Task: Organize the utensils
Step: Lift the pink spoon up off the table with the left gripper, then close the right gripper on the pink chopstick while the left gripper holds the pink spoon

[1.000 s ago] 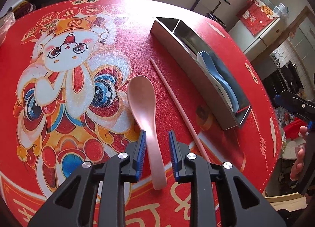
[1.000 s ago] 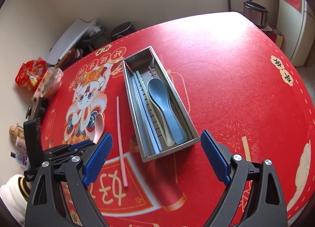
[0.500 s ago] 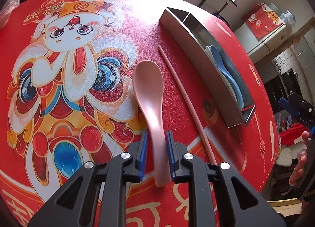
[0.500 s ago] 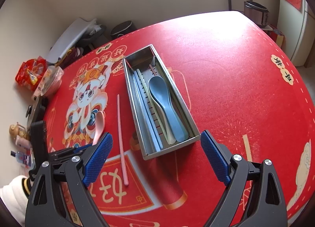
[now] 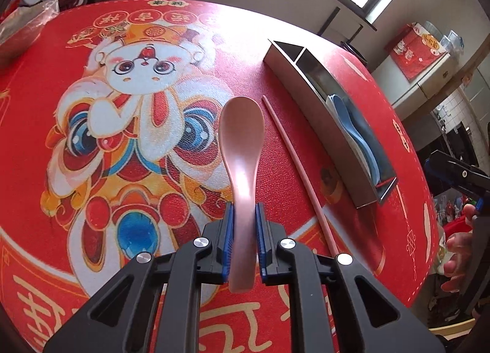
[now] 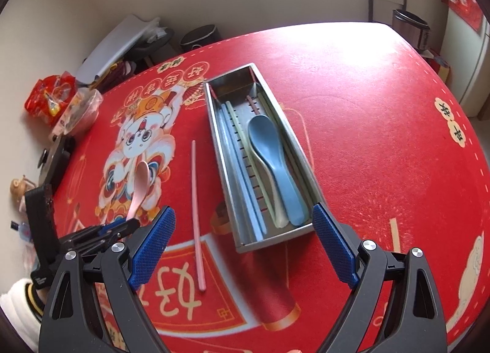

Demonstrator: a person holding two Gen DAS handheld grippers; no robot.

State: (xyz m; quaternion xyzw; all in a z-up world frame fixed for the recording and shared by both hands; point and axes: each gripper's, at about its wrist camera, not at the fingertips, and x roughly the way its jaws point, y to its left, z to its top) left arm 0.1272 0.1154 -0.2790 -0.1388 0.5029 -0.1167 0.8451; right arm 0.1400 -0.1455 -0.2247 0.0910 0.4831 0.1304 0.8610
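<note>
Right wrist view: pink chopstick (image 6: 195, 206) between pink spoon (image 6: 139, 187) and tray (image 6: 214, 126).

A glossy pink plastic spoon (image 5: 242, 150) is catching window light above a grained, leather-textured red table mat (image 5: 300, 199), while a brushed-metal utensil tray (image 6: 228, 150) is holding smooth matt blue spoons (image 6: 269, 153).

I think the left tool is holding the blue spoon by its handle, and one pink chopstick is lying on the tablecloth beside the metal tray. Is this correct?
Not quite. The left tool grips the pink spoon, as the left wrist view shows. The blue spoon lies inside the metal tray. The pink chopstick does lie on the tablecloth beside the tray.
</note>
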